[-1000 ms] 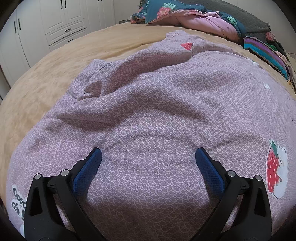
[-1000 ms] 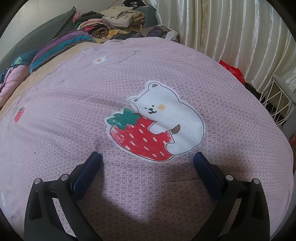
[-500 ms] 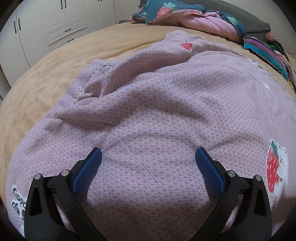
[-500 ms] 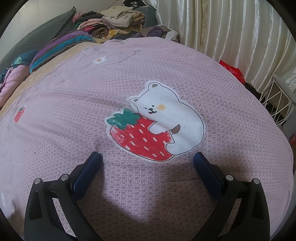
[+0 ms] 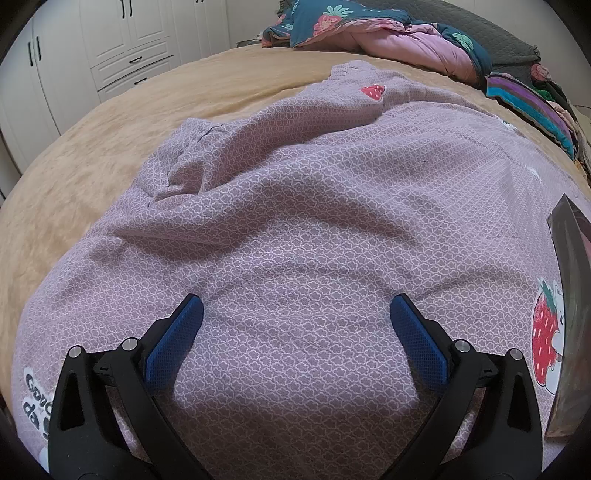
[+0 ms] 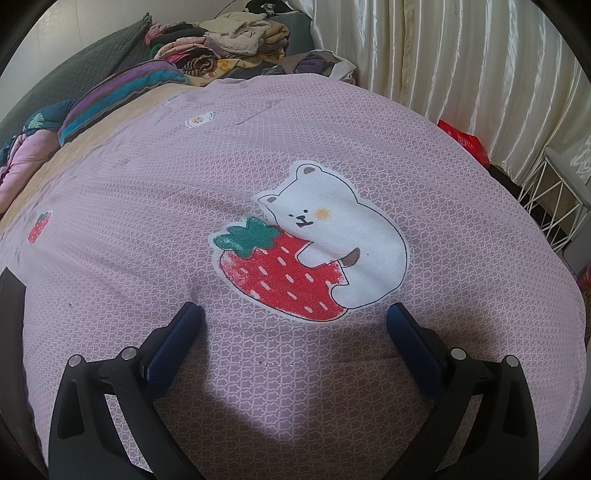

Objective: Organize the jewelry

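Note:
No jewelry shows in either view. My left gripper [image 5: 295, 314] is open and empty, low over a pink patterned blanket [image 5: 314, 229] on the bed. My right gripper [image 6: 295, 325] is open and empty over the same blanket [image 6: 147, 206], just in front of its bear-and-strawberry print [image 6: 310, 254]. A dark flat object with a grey edge [image 5: 572, 295] stands at the far right of the left wrist view, partly covering the print [image 5: 545, 332]. A dark edge [image 6: 11, 332] shows at the far left of the right wrist view; I cannot tell what it is.
A tan bedspread [image 5: 110, 147] lies under the blanket. Folded quilts [image 5: 369, 33] and piled clothes [image 6: 229, 37] sit at the head of the bed. White wardrobes [image 5: 110, 44] stand beyond the bed. Curtains [image 6: 461, 55] and a white wire rack [image 6: 554, 199] are on the right.
A dark flat object has come in at the right edge of the left wrist view and the left edge of the right wrist view. Both grippers stay still and open.

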Demonstrator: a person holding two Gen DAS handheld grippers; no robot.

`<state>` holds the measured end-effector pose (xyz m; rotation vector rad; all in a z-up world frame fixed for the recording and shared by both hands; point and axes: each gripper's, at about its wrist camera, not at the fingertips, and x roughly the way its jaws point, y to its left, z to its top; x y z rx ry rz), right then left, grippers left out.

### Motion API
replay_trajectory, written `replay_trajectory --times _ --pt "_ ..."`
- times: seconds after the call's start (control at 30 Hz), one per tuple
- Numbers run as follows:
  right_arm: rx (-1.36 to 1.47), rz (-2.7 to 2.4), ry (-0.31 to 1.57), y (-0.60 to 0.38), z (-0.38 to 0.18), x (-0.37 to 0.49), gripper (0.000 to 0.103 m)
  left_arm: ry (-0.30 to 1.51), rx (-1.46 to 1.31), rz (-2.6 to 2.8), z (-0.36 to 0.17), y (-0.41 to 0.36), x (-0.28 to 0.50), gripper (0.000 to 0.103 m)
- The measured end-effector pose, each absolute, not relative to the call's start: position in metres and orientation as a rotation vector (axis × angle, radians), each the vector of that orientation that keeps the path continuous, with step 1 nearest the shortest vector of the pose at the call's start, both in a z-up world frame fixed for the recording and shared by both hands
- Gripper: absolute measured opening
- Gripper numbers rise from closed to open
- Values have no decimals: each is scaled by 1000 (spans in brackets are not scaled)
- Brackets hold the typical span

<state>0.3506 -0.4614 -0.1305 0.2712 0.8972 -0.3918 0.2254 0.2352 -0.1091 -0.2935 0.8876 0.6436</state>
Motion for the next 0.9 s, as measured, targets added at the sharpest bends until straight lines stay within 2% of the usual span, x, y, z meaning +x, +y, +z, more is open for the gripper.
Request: replay_trajectory --times 0.9 --pt "271 -392 897 -461 -131 351 99 870 -293 645 -112 233 225 95"
